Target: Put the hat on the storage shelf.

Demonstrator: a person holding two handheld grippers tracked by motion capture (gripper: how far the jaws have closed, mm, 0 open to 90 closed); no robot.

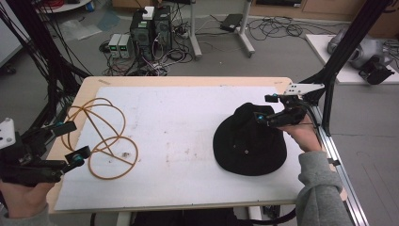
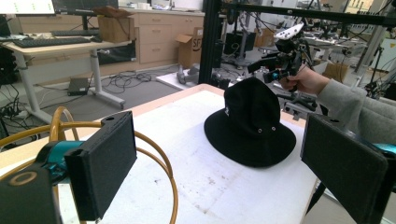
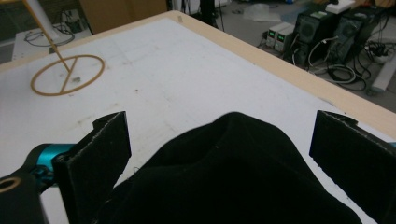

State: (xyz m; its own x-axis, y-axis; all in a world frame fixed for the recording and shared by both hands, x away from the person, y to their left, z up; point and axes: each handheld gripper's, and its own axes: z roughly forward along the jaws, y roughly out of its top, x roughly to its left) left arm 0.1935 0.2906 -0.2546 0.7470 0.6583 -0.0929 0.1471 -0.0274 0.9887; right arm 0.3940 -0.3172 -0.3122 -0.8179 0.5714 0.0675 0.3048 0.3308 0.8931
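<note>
**Risk: crown slips from wide jaws**

My right gripper [image 3: 219,154] has its jaws wide apart, holding nothing; the black hat [image 3: 233,182] crown sits between them. Closing shallow could pinch only loose fabric and let it slip. Beyond it, my left gripper [image 1: 70,141] is likewise spread, empty, beside the orange cord [image 1: 106,141] on the tabletop [image 1: 188,141].

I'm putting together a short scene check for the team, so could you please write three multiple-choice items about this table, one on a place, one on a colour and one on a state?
1. Where does the hat lie on the table?
A. the person's left side
B. the person's right side
C. off the table

2. What colour is the coiled cord?
A. orange-tan
B. blue
C. white

3. How is the right gripper set?
A. shut on the hat
B. shut, empty
C. open, at the hat's crown

Answers: 1 B, the high view shows it by the right hand. 2 A, its loops look orange-tan on the white mat. 3 C, the right gripper view shows the jaws wide apart around the crown.
</note>
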